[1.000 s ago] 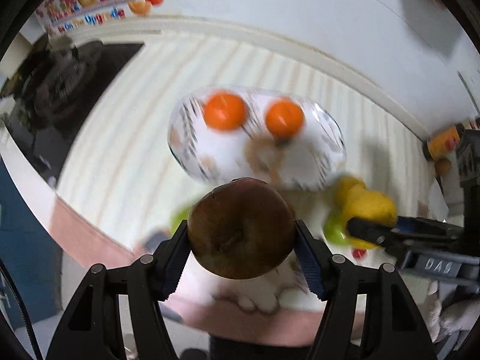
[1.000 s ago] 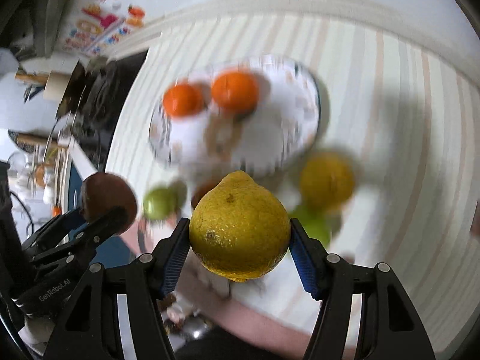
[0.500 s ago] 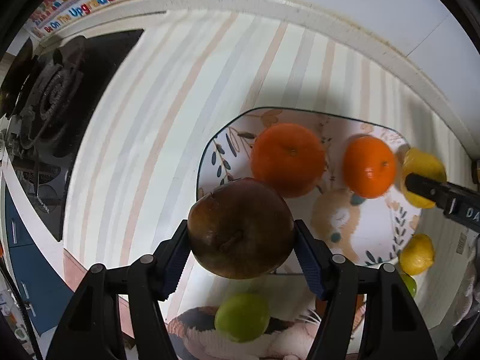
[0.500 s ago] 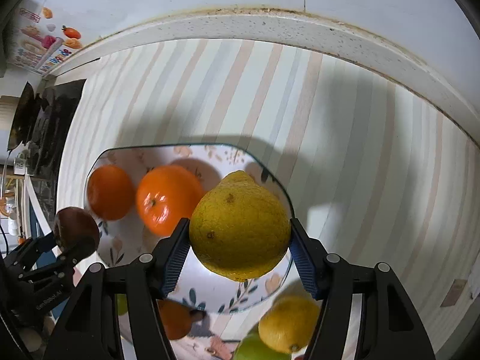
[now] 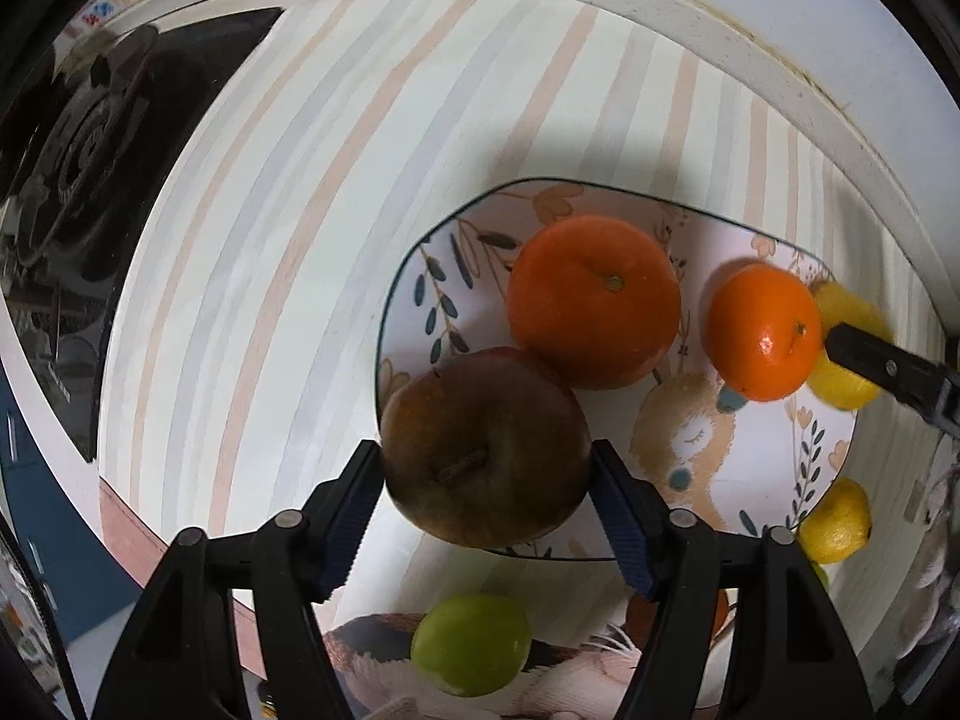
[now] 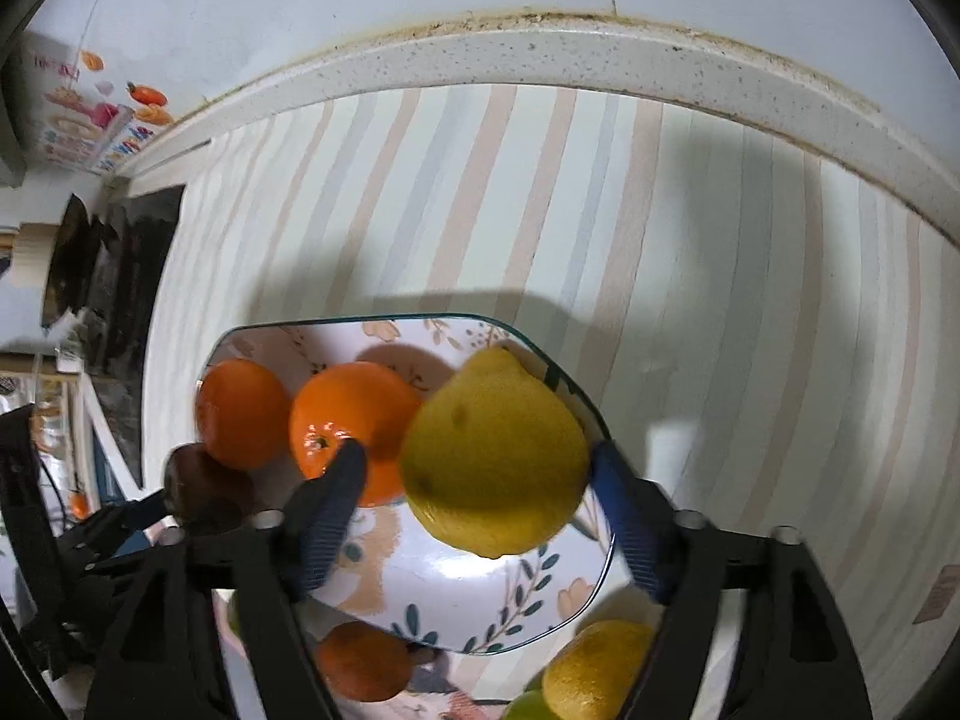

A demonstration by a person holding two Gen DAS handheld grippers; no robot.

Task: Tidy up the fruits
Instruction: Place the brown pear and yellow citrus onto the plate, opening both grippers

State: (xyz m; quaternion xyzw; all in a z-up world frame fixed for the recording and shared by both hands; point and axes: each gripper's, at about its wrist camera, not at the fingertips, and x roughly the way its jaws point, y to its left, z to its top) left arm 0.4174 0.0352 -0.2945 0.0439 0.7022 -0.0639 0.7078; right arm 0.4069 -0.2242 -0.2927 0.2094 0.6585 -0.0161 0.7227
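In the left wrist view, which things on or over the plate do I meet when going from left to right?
Brown apple → large orange → smaller orange → lemon held by the right gripper.

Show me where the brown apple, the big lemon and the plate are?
apple point(image 5: 486, 462), left wrist view, middle of its skin near the stem.
lemon point(image 6: 495, 456), right wrist view, centre of its yellow rind.
plate point(image 5: 708, 480), left wrist view, bare painted part beside the oranges.

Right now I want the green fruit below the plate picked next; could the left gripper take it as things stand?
Probably not yet. The left gripper has its jaws filled by the brown apple, over the plate. The green fruit lies uncovered, off the plate near the gripper's body.
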